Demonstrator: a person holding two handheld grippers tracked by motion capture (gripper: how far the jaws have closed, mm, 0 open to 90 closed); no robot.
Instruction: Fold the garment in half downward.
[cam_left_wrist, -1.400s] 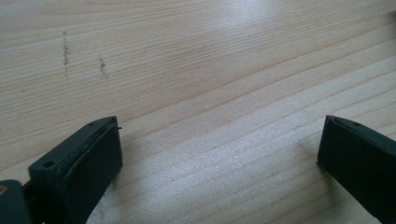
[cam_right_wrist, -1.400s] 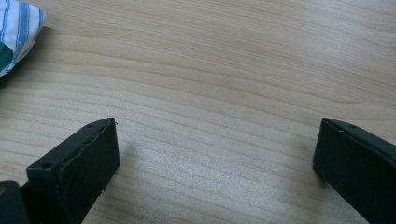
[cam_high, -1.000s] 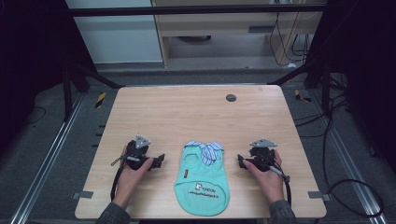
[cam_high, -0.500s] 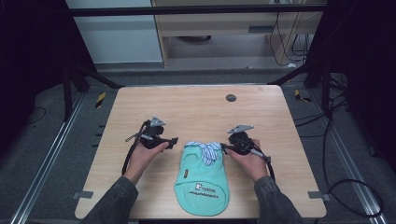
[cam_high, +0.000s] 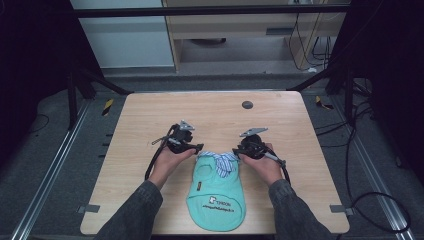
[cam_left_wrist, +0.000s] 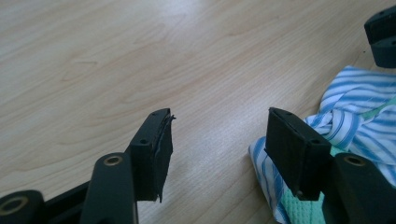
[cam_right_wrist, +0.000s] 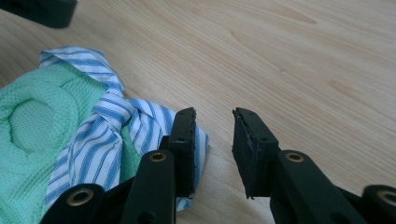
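Note:
A small mint-green garment (cam_high: 216, 192) with a blue-and-white striped collar (cam_high: 223, 161) lies flat on the wooden table (cam_high: 215, 110), collar end away from the person. My left gripper (cam_high: 197, 148) sits just left of the collar. Its jaws (cam_left_wrist: 219, 116) have just been closing, and only bare wood lies between them; the collar (cam_left_wrist: 359, 107) lies beside one jaw. My right gripper (cam_high: 236, 151) is at the collar's right end. Its jaws (cam_right_wrist: 213, 113) have also just been closing to a narrow gap over wood, with the striped cloth (cam_right_wrist: 107, 112) against the outside of one jaw.
A dark round spot (cam_high: 247, 104) marks the far part of the table. Metal brackets (cam_high: 87, 208) (cam_high: 340, 209) sit at the near corners. Cables trail over the floor at the right (cam_high: 380, 200). Dark frame struts stand behind the table.
Both hands have moved away from the person and inward, from beside the garment's middle to the two ends of its collar. Both pairs of jaws stand narrower than before.

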